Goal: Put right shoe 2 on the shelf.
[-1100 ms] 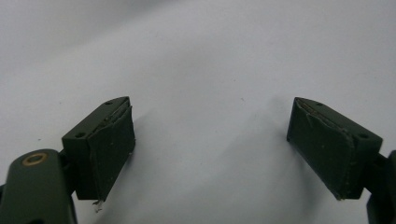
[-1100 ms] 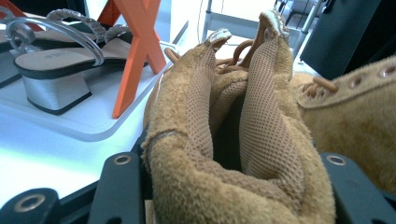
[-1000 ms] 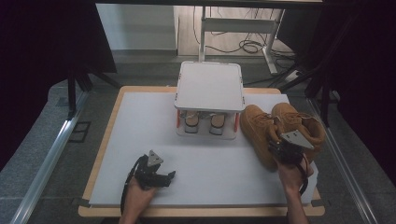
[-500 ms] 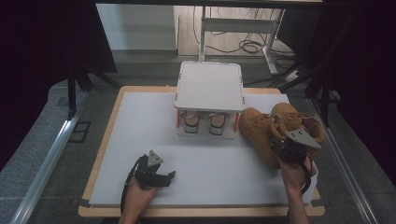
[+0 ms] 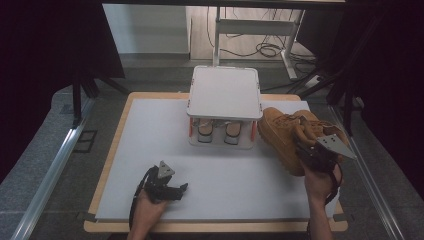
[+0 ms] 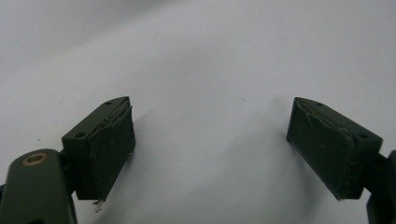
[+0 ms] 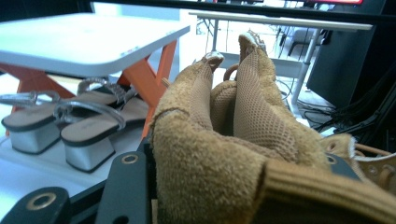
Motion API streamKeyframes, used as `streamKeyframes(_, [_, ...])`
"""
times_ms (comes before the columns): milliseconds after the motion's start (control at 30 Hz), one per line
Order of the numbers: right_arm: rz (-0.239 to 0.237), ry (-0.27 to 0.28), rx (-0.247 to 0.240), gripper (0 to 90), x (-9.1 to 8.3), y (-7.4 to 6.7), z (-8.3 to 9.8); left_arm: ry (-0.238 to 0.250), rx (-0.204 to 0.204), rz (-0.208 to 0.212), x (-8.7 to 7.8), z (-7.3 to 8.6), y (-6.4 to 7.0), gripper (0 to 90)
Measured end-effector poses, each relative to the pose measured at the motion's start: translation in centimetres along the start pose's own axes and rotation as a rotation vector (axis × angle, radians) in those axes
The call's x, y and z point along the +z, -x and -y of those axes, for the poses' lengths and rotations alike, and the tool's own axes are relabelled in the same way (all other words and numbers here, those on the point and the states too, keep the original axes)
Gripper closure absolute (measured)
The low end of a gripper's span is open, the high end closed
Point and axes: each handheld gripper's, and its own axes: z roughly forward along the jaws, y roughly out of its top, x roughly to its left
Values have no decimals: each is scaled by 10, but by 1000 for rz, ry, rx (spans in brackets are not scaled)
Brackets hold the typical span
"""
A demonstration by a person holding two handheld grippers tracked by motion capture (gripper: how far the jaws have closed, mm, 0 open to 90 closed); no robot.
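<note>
A pair of tan suede boots point(image 5: 280, 135) is at the right of the white mat, beside the rack. My right gripper point(image 5: 309, 146) is shut on the boots' collars, and the boots tilt up from the mat. In the right gripper view the tan suede and mesh lining point(image 7: 224, 140) are pressed between the two black jaws of the right gripper point(image 7: 233, 182). My left gripper point(image 5: 176, 190) rests low on the mat near the front edge. In the left gripper view the left gripper point(image 6: 210, 149) stands open with only white mat between the pads.
A small white rack point(image 5: 225, 92) with orange legs stands at the back middle of the mat. A pair of silver-heeled sandals point(image 5: 216, 131) sits under it, the sandals point(image 7: 70, 126) also close on the left in the right gripper view. The wooden table edge point(image 5: 107, 165) frames the mat.
The right gripper has risen with the boots in its grip; they have tipped up and drawn slightly toward the rack. The left gripper has stayed where it was.
</note>
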Motion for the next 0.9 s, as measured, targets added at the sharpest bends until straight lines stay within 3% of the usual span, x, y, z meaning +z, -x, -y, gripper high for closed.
streamKeyframes(267, [19, 66, 21, 535, -7, 4, -15, -1, -3, 1, 0, 0, 0, 148])
streamKeyframes(900, [59, 132, 34, 537, -13, 11, -40, -1, 1, 1, 0, 0, 0, 149])
